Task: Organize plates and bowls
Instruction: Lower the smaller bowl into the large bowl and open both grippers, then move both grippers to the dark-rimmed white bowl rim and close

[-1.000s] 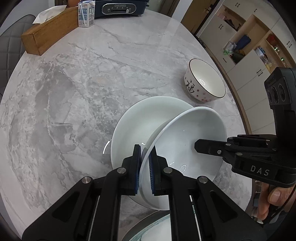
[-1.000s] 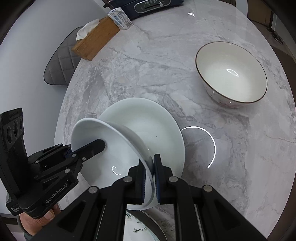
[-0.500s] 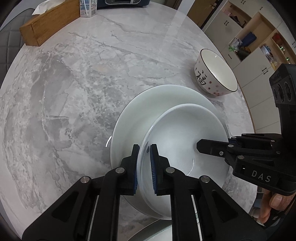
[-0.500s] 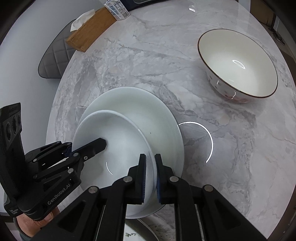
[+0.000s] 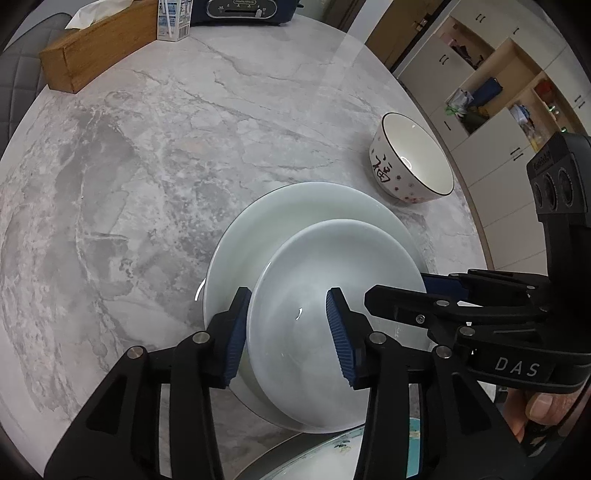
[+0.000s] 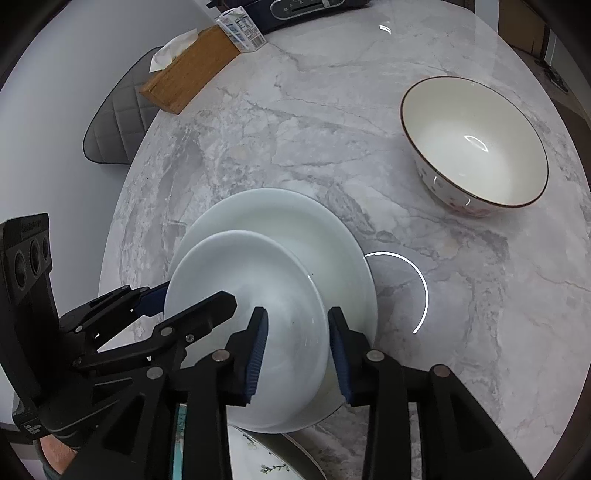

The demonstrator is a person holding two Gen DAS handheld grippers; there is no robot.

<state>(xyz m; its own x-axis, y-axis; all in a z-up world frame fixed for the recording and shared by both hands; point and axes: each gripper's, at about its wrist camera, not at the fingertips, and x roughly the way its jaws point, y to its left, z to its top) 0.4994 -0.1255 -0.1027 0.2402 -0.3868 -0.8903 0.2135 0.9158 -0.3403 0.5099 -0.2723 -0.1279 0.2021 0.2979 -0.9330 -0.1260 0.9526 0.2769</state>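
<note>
Resting flat inside a larger white plate (image 5: 295, 206), the smaller white plate (image 5: 340, 266) now lies level, where a second ago it stood tilted on edge, pinched between both grippers. The left gripper (image 5: 286, 330) has let go: its jaws are opening, the ribbed blue pads (image 5: 234, 332) standing clear on either side of the small plate's near rim, which remains between them untouched. The right gripper (image 6: 297, 349) does the same on the opposite side, its jaws opening with the plate's rim between the pads but no longer pressed. Both plates are smooth, glossy, round and shallow, the small one sitting towards the near part of the large one. They rest on a round table (image 5: 147, 166) of polished grey-veined marble. Well apart to the right stands a deep ceramic bowl (image 6: 474, 147) with a dark rim, cream inside and small red flowers on its outer wall. At the table's far edge lie a long wooden tissue box (image 5: 96, 44), a small drink carton (image 5: 173, 20) and a dark appliance (image 5: 243, 11). At the bottom edge, the rim of a patterned plate (image 6: 266, 461) shows partly.
</note>
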